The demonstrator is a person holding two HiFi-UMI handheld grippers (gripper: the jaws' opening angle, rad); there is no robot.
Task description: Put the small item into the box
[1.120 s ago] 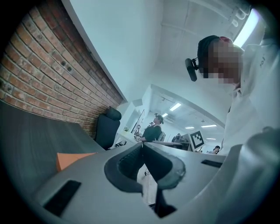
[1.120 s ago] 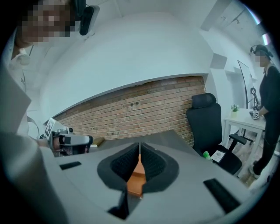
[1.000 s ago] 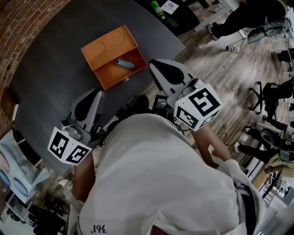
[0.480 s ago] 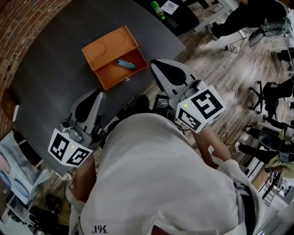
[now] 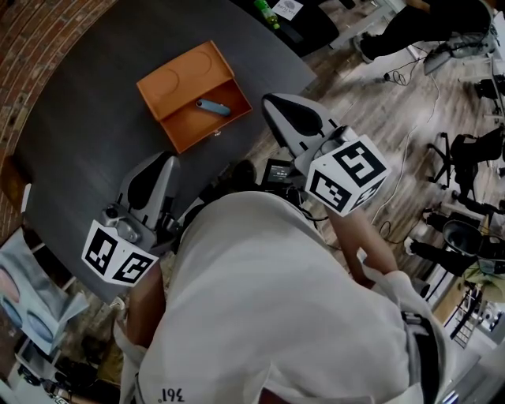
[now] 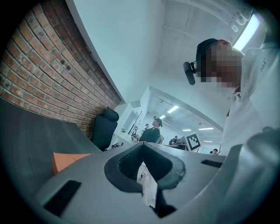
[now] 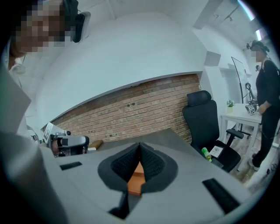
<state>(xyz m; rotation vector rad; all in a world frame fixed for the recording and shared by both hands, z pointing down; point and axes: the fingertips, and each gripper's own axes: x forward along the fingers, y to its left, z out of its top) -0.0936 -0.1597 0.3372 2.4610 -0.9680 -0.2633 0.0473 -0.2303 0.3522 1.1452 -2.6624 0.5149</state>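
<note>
An open orange box [image 5: 177, 75] lies on the dark round table [image 5: 87, 118], its lid folded back. A small light-blue item [image 5: 213, 107] rests inside the box's tray. My right gripper [image 5: 270, 102] is held off the table's near edge, right of the box, its jaws shut with nothing between them. In the right gripper view the pads [image 7: 148, 164] meet, and a strip of the orange box [image 7: 135, 180] shows below them. My left gripper [image 5: 161, 160] hangs over the table's near side, short of the box, also shut and empty. The box's corner [image 6: 65, 161] shows at its left.
A brick wall [image 5: 39, 47] runs behind the table. A black office chair [image 7: 205, 120] with a green bottle [image 5: 265, 12] on it stands at the table's far side. Cables, chairs and another person [image 5: 426, 24] are on the wooden floor to the right.
The right gripper has drifted slightly right and up in the head view. The box and the blue item in it keep their place on the table.
</note>
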